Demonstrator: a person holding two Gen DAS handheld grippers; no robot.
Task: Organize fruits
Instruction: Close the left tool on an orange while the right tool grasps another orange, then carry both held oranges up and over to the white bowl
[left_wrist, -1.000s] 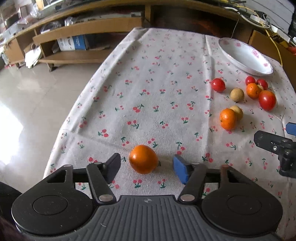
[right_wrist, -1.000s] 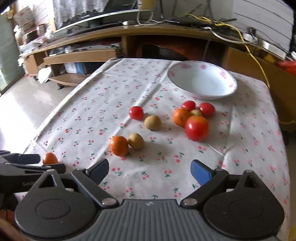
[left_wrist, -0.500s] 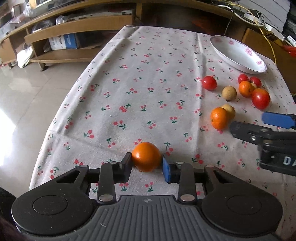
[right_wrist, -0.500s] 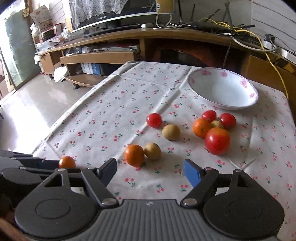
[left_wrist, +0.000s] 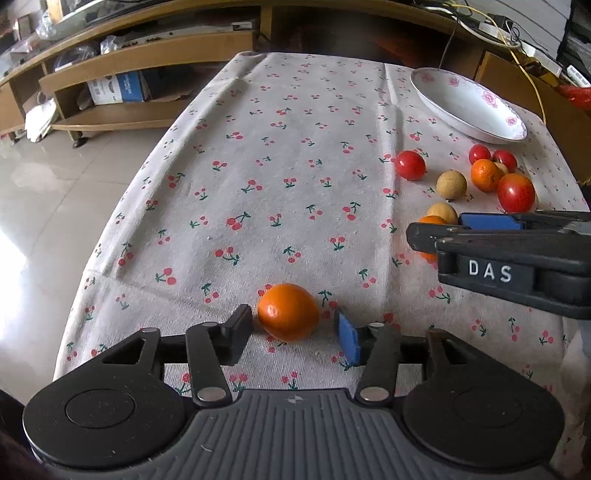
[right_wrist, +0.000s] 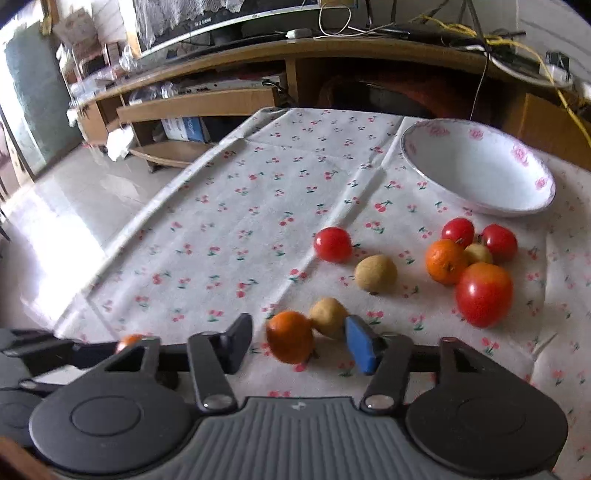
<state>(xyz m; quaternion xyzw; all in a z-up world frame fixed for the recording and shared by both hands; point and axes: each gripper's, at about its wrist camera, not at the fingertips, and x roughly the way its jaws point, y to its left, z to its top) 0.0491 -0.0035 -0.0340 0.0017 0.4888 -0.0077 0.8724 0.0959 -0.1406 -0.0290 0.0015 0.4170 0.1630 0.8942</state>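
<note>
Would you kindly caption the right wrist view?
Right gripper closing around an orange beside a tan fruit on cherry-print cloth.

A matt woven cloth (left_wrist: 295, 155) printed with small cherries covered the counter, creased in soft folds. The white bowl (right_wrist: 476, 173) looked like glazed ceramic, smooth and glossy. The tomatoes (right_wrist: 484, 291) shone; the oranges (left_wrist: 288, 312) had a finely dimpled, slightly glossy peel. The tan fruits (right_wrist: 376, 274) were dull and rough. The floor (left_wrist: 44, 206) was polished tile.

Left gripper (left_wrist: 293, 332) is angled downward, jaws opening; right gripper (right_wrist: 301, 341) is angled downward, jaws closing
</note>
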